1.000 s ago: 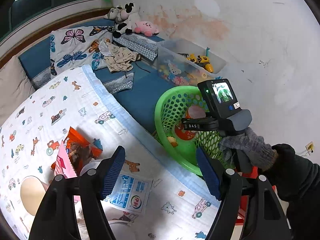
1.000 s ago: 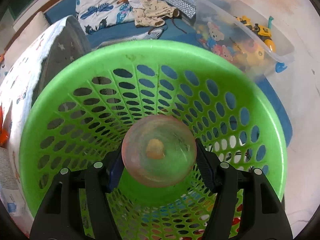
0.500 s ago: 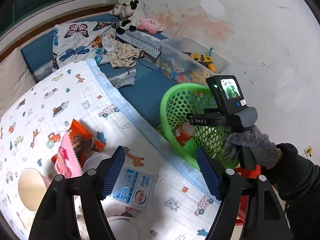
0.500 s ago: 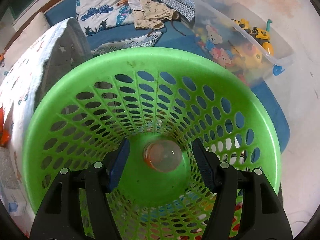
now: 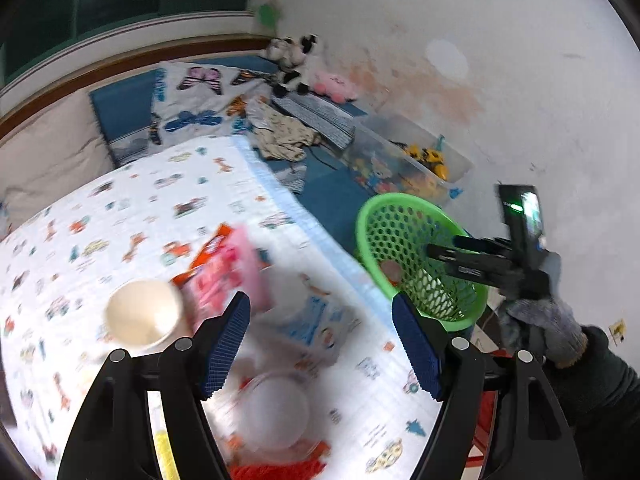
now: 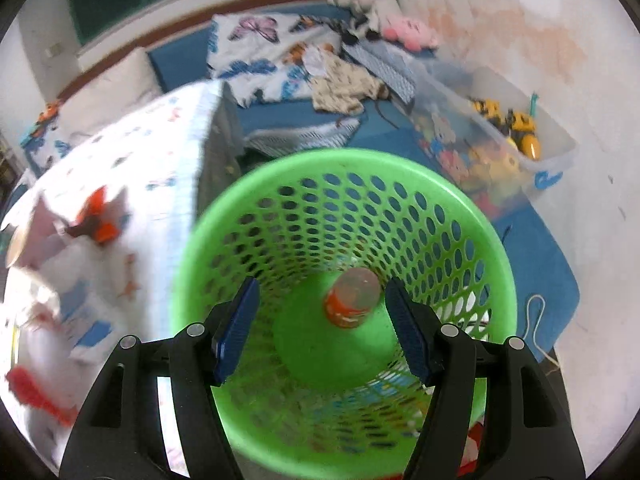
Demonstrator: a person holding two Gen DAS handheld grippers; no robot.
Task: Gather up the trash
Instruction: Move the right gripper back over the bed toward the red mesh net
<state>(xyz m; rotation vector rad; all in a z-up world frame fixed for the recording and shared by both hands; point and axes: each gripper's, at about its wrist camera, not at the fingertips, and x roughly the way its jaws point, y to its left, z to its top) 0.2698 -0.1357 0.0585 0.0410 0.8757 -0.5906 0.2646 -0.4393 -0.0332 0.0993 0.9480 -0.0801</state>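
A green mesh basket (image 6: 400,184) (image 5: 384,208) stands on the floor beside the bed. An orange plastic cup (image 6: 352,300) (image 5: 390,270) lies at its bottom. My right gripper (image 6: 322,326) hangs open above the basket mouth, with nothing between its fingers. My left gripper (image 5: 320,344) is open over the bed's printed blanket (image 5: 120,208), above blurred trash: a pink and orange snack wrapper (image 5: 228,272), a cream paper cup (image 5: 142,316), a blue and white packet (image 5: 316,320) and a clear round lid (image 5: 276,412).
A clear bin of toys (image 6: 500,128) sits by the stained wall. Butterfly pillow (image 5: 200,108), crumpled clothes (image 5: 280,136) and plush toys (image 5: 292,60) lie on the blue mat. A gloved hand (image 5: 548,320) holds the right gripper at the right of the left wrist view.
The orange cup left my right gripper's jaws and dropped to the basket bottom. The right gripper rose away from the basket. The left gripper shifted over the trash on the blanket.
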